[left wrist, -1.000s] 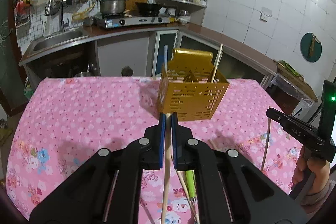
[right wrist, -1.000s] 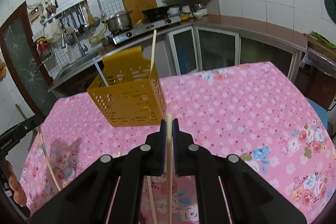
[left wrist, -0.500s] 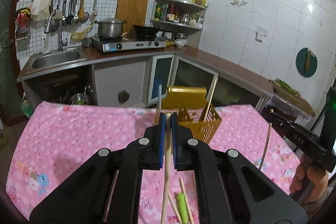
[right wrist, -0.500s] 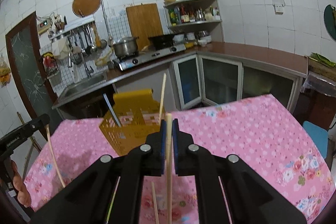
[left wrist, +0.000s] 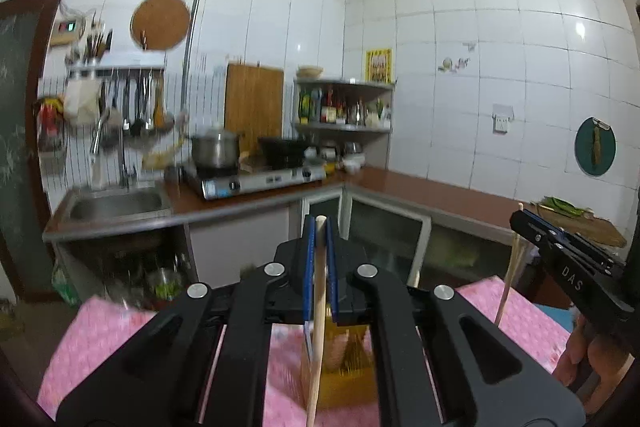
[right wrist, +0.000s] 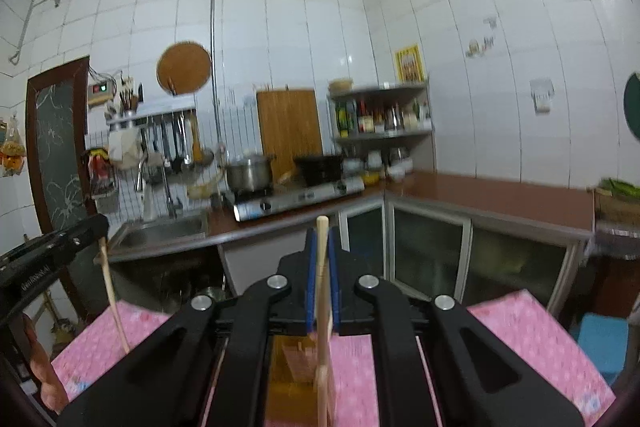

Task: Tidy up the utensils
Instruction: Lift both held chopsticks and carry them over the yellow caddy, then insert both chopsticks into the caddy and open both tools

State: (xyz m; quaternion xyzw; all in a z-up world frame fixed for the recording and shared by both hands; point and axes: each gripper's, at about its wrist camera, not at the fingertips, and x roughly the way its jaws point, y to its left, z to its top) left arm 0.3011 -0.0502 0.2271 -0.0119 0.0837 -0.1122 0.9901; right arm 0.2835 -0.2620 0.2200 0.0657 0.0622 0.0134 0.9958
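My left gripper [left wrist: 319, 227] is shut on a wooden chopstick [left wrist: 318, 311] that hangs down between the jaws. My right gripper [right wrist: 321, 231] is shut on another wooden chopstick [right wrist: 322, 307]. Both are raised high above the pink flowered table [left wrist: 100, 327]. The yellow perforated utensil basket [left wrist: 340, 375] shows blurred below the left gripper, and also below the right one [right wrist: 288, 379]. The right gripper with its chopstick [left wrist: 510, 279] shows at the right of the left wrist view. The left gripper's chopstick [right wrist: 114, 303] shows at the left of the right wrist view.
A kitchen counter with a sink [left wrist: 116, 205], a gas stove with a pot [left wrist: 216, 151] and a corner shelf of bottles [left wrist: 344, 111] lies behind the table. A blue stool [right wrist: 600, 343] stands right of the table.
Both grippers have tilted up and risen with their chopsticks. The basket and table have dropped to the bottom of both views, mostly behind the grippers.
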